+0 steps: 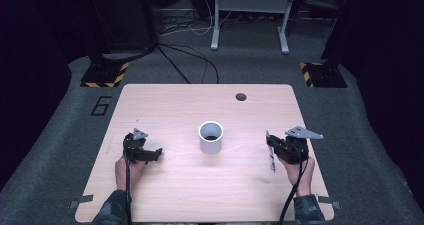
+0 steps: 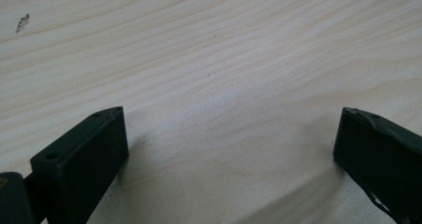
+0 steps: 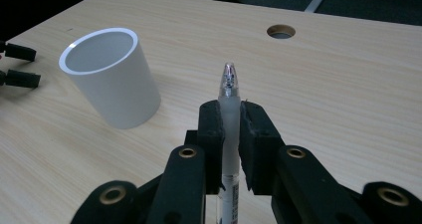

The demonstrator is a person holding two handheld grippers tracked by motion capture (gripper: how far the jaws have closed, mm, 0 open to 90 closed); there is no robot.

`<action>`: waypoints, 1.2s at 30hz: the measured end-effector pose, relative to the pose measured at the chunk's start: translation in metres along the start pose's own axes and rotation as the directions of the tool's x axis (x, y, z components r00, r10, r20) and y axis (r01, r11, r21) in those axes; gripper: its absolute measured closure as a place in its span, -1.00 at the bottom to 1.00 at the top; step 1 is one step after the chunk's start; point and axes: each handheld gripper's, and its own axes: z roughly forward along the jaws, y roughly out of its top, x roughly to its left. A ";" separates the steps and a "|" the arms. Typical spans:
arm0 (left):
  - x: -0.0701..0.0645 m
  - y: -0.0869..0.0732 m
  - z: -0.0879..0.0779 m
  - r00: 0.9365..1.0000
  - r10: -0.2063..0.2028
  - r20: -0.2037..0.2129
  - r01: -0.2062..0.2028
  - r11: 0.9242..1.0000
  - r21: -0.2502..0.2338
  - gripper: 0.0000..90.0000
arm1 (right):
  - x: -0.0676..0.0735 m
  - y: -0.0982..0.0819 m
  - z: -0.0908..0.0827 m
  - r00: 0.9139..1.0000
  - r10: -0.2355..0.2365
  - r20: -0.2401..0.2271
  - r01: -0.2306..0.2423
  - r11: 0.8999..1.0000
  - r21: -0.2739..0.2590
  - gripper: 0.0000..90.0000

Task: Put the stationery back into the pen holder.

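Note:
A white cup (image 1: 210,137) stands upright in the middle of the wooden table (image 1: 165,185), also seen as the cup (image 3: 110,77) at the left of the right gripper view. My right gripper (image 3: 229,117) is shut on a frosted pen (image 3: 229,97), whose tip points up past the pads. In the high view that gripper (image 1: 270,147) is to the right of the cup, with the pen (image 1: 271,157) hanging down from it. My left gripper (image 1: 159,154) rests left of the cup, and the left gripper (image 2: 229,134) stands open over bare wood.
A round cable hole (image 1: 241,96) lies near the table's far edge. Beyond the table are grey carpet, cables, a white desk frame (image 1: 249,15) and yellow-and-black striped stand bases (image 1: 104,75). The person's hands come in from the near edge.

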 end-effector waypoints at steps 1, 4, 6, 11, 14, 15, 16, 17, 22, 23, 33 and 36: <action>0.000 0.000 0.000 1.000 -0.003 0.000 0.003 1.000 -0.001 -0.98 | 0.001 0.001 0.003 1.000 -0.007 -0.005 0.007 1.000 0.001 0.78; 0.000 0.000 0.000 1.000 0.000 0.000 0.000 1.000 0.000 -0.98 | 0.004 0.004 0.009 1.000 -0.014 -0.015 0.014 1.000 -0.003 0.78; -0.001 0.000 0.001 1.000 -0.004 -0.004 0.004 1.000 -0.013 -0.98 | 0.006 0.006 0.011 1.000 -0.016 -0.021 0.015 1.000 -0.017 0.78; -0.001 0.000 0.001 1.000 -0.005 -0.003 0.005 1.000 -0.012 -0.98 | 0.011 0.010 0.017 0.999 -0.014 -0.036 0.013 0.999 -0.035 0.78; -0.001 0.000 0.001 1.000 -0.004 -0.003 0.004 1.000 -0.012 -0.98 | 0.013 0.013 0.019 0.999 -0.017 -0.047 0.015 0.999 -0.043 0.78; -0.001 0.000 0.001 1.000 -0.004 -0.003 0.004 1.000 -0.013 -0.98 | 0.014 0.014 0.020 0.999 -0.021 -0.049 0.018 0.999 -0.047 0.78; -0.001 0.000 0.001 1.000 -0.003 -0.003 0.003 1.000 -0.012 -0.98 | 0.015 0.015 0.021 0.998 -0.024 -0.055 0.022 0.998 -0.050 0.78; -0.001 0.000 0.001 1.000 -0.004 -0.003 0.004 1.000 -0.013 -0.98 | 0.016 0.017 0.022 0.998 -0.027 -0.058 0.024 0.998 -0.056 0.78; -0.001 0.000 0.001 1.000 -0.003 -0.002 0.003 1.000 -0.012 -0.98 | 0.021 0.025 0.027 0.997 -0.037 -0.069 0.032 0.997 -0.071 0.78; -0.001 0.000 0.001 1.000 -0.003 -0.002 0.003 1.000 -0.012 -0.98 | 0.022 0.026 0.029 0.997 -0.037 -0.073 0.032 0.997 -0.076 0.78; -0.001 0.000 0.001 1.000 0.000 0.000 0.000 1.000 -0.013 -0.98 | 0.031 0.040 0.041 0.993 -0.054 -0.101 0.043 0.993 -0.106 0.78; -0.001 0.000 0.001 1.000 0.000 0.000 0.000 1.000 -0.013 -0.98 | 0.033 0.045 0.042 0.993 -0.060 -0.106 0.048 0.992 -0.117 0.78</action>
